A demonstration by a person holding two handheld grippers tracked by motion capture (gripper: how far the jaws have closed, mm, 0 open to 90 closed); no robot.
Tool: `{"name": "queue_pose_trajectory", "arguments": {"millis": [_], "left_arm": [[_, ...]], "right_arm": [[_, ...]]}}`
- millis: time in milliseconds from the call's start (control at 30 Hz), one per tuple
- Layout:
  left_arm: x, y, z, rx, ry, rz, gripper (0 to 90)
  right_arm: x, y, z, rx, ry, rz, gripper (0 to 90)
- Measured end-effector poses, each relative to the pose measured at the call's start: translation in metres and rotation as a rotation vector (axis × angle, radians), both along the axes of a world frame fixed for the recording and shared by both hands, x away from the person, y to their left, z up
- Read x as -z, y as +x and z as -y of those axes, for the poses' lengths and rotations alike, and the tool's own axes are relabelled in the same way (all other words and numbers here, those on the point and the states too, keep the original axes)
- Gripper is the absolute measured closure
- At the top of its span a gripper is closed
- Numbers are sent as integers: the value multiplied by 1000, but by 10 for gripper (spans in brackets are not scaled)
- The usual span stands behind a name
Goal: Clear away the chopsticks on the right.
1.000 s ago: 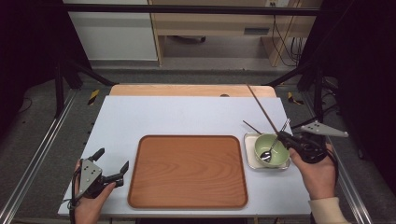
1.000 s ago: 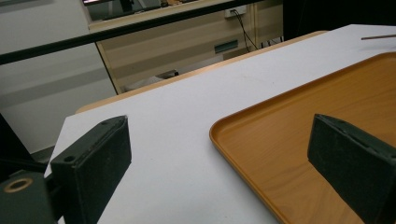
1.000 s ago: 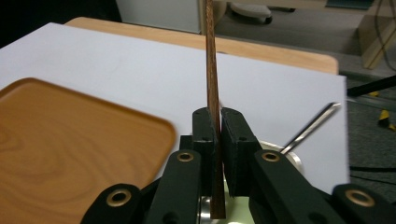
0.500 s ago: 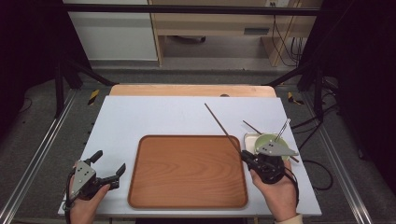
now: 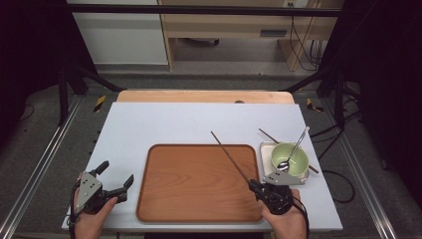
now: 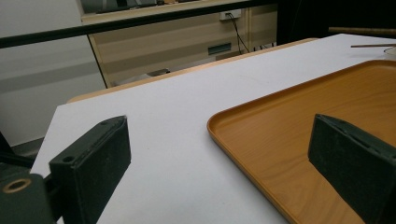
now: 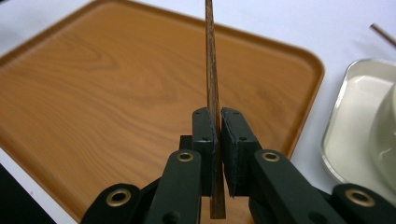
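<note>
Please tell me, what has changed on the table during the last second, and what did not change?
The right gripper, shut on a chopstick, moved from beside the green bowl toward the person, over the wooden tray's right edge. The left gripper stayed open; tray, bowl and spoon kept their places.

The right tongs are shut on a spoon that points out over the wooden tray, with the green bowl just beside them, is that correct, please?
Not quite: the right tongs are shut on a chopstick, not a spoon. The right gripper view shows the thin wooden stick clamped between the pads, pointing out over the wooden tray. In the high view the spoon rests in the green bowl, which does sit just beside them.
</note>
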State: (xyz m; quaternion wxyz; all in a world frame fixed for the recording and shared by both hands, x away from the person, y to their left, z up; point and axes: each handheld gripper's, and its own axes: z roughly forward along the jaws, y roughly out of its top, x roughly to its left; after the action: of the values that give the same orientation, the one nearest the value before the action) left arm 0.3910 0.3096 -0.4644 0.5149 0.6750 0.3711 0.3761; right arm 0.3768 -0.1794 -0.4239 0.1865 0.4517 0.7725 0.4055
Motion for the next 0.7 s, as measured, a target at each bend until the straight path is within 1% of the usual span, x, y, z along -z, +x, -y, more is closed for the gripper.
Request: {"name": "queue_pose_trajectory", "arguments": {"millis": [67,100,133,167,200,267,300,367,400,467,533,567,667,700], "left_arm": [[0,0,-1,-2,-3,1,55],[0,0,-2,-3,-4,1,56],[0,0,-2,-4,-6,2,56],[0,-1,-2,-6,-8,4,56],[-1,-1,-3,-7,-7,4,57],[-1,-1,-3,-9,-10,6,58],[-1,-1,-3,-8,-9,6,59],[-1,-1,-2,-6,-9,6,59],[-1,0,-2,-3,-7,5,59],[-1,0,-1,-1,-7,4,59],[0,0,-1,-1,-7,4,59],[-1,0,-1,-1,-8,4,59],[0,0,-2,-2,-9,4,59],[-1,0,-2,-3,-9,4,59]], "right_arm": [[5,0,-1,6,4,-17,847],[6,-2,-3,17,11,-31,847],[7,-3,-3,22,10,-31,847],[8,-4,-3,18,-2,-25,847],[9,-6,-4,32,-7,-30,847],[12,-9,-3,47,-6,-37,847],[14,-10,-2,45,-12,-39,847],[18,-13,-2,58,-16,-51,847],[23,-15,-3,62,-26,-68,847],[25,-16,-4,64,-30,-71,847],[28,-16,-6,69,-48,-85,847],[28,-16,-6,69,-48,-85,847],[32,-16,-9,76,-50,-107,847],[32,-16,-9,69,-57,-103,847]]}}
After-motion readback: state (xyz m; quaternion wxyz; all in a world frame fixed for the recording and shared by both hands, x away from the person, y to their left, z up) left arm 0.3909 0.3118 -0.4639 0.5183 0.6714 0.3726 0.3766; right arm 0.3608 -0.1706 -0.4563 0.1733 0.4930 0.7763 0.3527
